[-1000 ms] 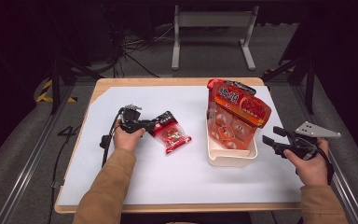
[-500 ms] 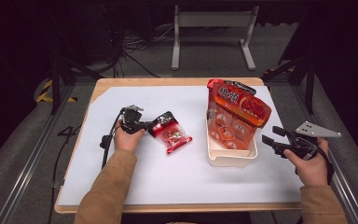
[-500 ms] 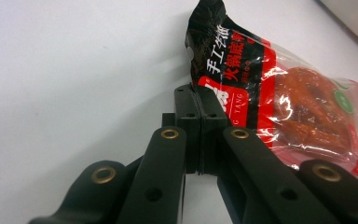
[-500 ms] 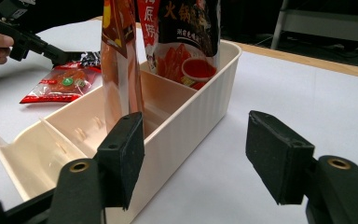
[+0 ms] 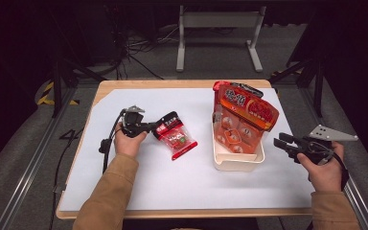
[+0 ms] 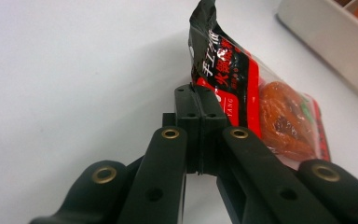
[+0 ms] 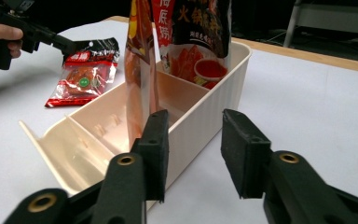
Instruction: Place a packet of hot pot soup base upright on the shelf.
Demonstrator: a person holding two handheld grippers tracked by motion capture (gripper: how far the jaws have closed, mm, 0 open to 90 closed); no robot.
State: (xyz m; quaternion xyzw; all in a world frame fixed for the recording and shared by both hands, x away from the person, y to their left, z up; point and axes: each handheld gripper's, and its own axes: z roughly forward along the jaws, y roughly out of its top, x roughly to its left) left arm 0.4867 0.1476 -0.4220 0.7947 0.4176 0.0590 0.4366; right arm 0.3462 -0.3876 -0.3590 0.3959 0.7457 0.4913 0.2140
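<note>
High view shows your left gripper (image 5: 154, 127) pinching the black top edge of the small red snack packet (image 5: 176, 138). Its jaws are shut tight on that edge. The packet lies flat on the white table (image 5: 139, 191) and stretches away from the jaws toward the cream bin (image 5: 237, 163). The bin sits to the right of the packet, a little apart from it. A big orange bag (image 5: 244, 112) already stands up inside the bin.

Your right gripper (image 5: 283, 143) waits just beside the bin's right end. Its jaws have just been closing, but nothing is between them. Your left hand is the one with the packet, so it must carry it right. Around the table the room is dark, with a metal stand (image 5: 218, 28) behind.
</note>
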